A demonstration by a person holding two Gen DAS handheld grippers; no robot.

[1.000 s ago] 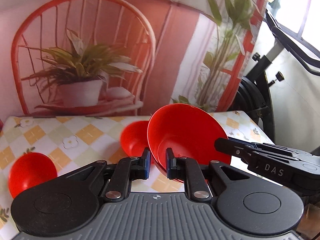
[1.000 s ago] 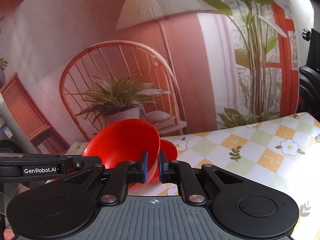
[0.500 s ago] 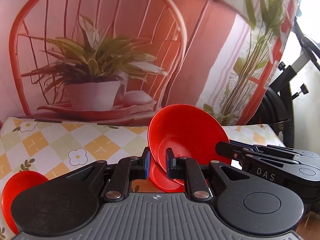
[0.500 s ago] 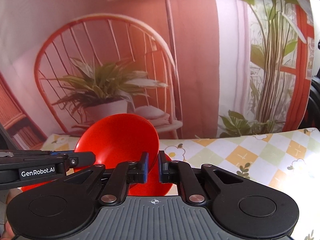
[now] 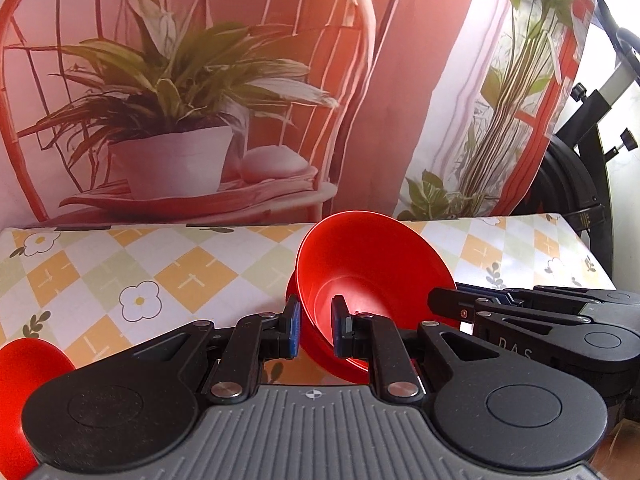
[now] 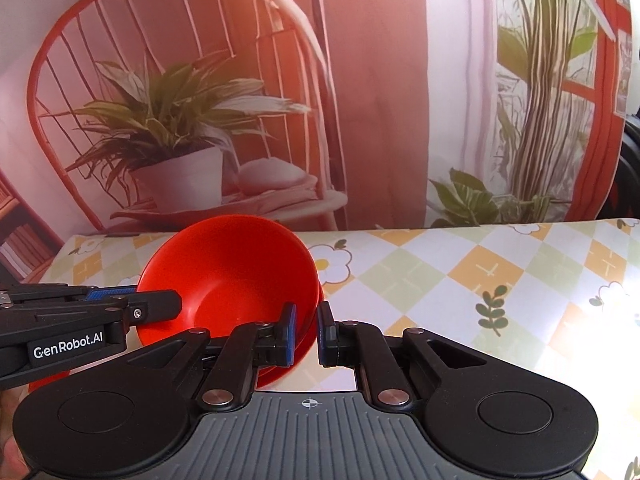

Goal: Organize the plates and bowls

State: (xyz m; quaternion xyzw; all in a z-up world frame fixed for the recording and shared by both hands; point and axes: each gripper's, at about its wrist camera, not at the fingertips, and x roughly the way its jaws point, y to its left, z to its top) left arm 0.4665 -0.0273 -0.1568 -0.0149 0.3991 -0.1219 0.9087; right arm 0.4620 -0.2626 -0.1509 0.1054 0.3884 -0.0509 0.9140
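A red bowl [image 5: 372, 264] [image 6: 240, 268] hangs tilted between both grippers, just above the table. My left gripper [image 5: 316, 332] is shut on its near-left rim. On the opposite rim my right gripper [image 6: 306, 334] is shut too. Beneath it a second red bowl [image 6: 276, 376] rests on the checked tablecloth [image 5: 180, 280], and the held bowl sits partly inside it. Only a sliver of the lower bowl shows. In the left wrist view the right gripper's body [image 5: 540, 320] reaches in from the right. The left gripper's body [image 6: 80, 320] shows in the right wrist view.
A third red bowl [image 5: 24, 400] lies at the near-left corner of the table. A printed backdrop with a chair and potted plant [image 5: 172, 152] stands along the table's far edge. A black exercise machine [image 5: 580, 184] is beyond the right edge.
Both grippers have carried the bowl forward and down. The second bowl, earlier seen behind it, now lies right under it. The third bowl has slid toward the lower-left corner of the view.
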